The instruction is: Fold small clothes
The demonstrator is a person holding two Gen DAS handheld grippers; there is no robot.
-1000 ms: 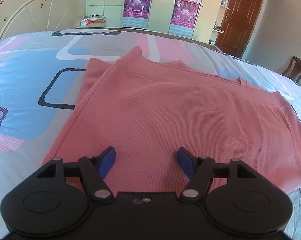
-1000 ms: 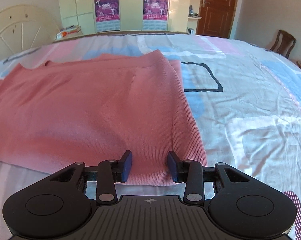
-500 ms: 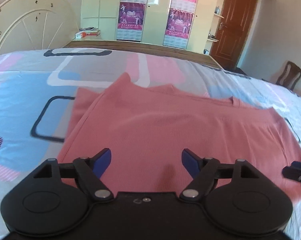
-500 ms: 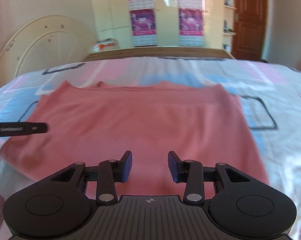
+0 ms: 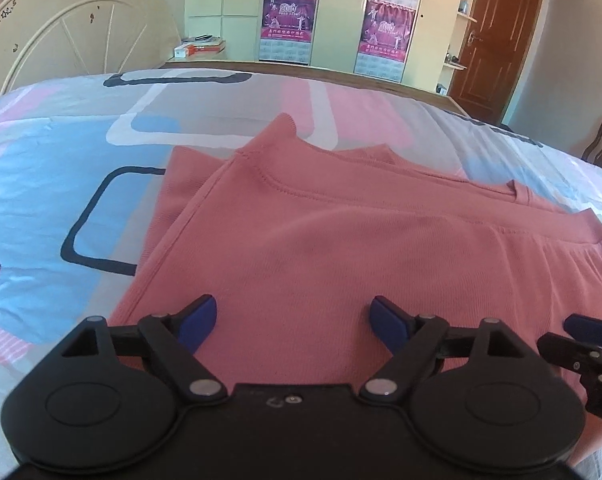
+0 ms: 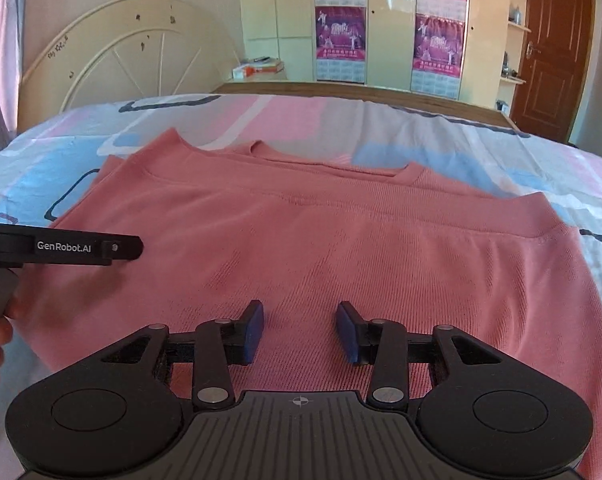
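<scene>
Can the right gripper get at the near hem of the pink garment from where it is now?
Probably yes: the right gripper is open over the pink garment, nothing lies between, and the left gripper sits off to the side.

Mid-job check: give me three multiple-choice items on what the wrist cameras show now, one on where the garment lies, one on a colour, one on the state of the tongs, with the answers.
1. Where does the pink garment lie?
A. Spread on the patterned bedspread
B. Draped over the chair
C. Hanging on the door

2. What colour are the pads on the tongs?
A. Red
B. Blue
C. White

3. How do the left tongs and right tongs stand?
A. Both shut on the garment
B. Left shut, right open
C. Both open, holding nothing

Answers:
1 A, the garment lies flat on the bedspread in both views.
2 B, the pads at the fingertips are blue in both views.
3 C, a clear gap shows between each pair of pads, with the garment lying flat beyond them, not pinched.
</scene>
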